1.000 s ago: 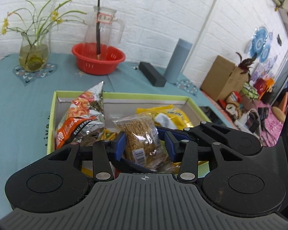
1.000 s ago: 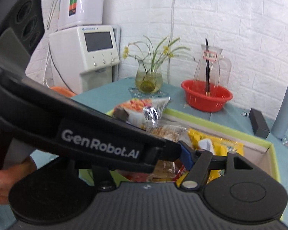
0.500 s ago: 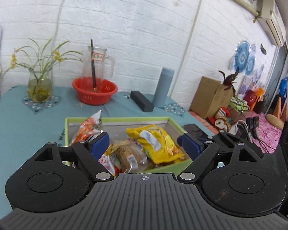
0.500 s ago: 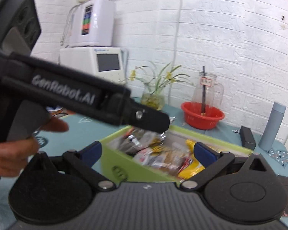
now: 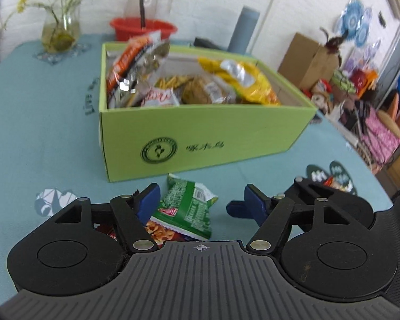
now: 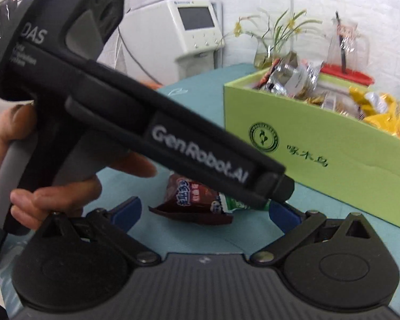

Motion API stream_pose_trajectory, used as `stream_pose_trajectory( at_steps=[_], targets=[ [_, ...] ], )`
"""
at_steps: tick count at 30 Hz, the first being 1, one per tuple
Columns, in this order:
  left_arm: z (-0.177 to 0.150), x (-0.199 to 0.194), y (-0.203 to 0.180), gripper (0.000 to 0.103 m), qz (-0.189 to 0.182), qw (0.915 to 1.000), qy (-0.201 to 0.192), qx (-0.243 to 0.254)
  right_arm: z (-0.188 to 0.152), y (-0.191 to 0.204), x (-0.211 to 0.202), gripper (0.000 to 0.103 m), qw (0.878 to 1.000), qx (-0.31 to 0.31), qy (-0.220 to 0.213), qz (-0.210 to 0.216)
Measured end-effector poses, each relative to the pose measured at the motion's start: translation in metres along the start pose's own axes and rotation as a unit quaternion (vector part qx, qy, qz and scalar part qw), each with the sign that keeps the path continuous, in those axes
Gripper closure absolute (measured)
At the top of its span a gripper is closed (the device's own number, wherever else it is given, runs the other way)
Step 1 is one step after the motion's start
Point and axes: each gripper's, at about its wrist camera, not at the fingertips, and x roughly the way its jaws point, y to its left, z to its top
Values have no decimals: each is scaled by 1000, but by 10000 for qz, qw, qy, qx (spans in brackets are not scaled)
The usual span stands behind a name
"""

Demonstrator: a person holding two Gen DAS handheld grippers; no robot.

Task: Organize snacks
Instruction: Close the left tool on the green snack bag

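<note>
item: green box, open-topped, standing on the teal table, far of both tools. contents heaped above the rim: orange-and-silver chip bag propped upright at the far left corner, likely because it is too tall to lie flat; yellow packet slumped at the right; brown noodle pack and small white-red sachet in the middle.

item: green snack packet, flat on the table just near of the box front, not yet boxed. it overlaps a packet printed with fried pieces.

item: dark red packet, flat on the table beside the green one, seen best from the right wrist.

item: left gripper, jaws spread wide, holding nothing, low over the table with the green packet between its blue pads; placed so, apparently, to close on it.

item: right gripper, jaws wide apart, empty, facing the dark red packet; view partly crossed by the left tool's body and the holding hand.
</note>
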Motion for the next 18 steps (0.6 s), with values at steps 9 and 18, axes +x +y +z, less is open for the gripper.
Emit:
stream_pose_trajectory(
  at_steps=[9,18],
  targets=[
    [-6,7,-12,59,-391,9989,254,99,-10,-13,-6,1,9997,158,187,16],
    [-52,1,-56,59,-852,9953,421,-176,-52,1,-59,1,9991,47,301,-289]
  ],
)
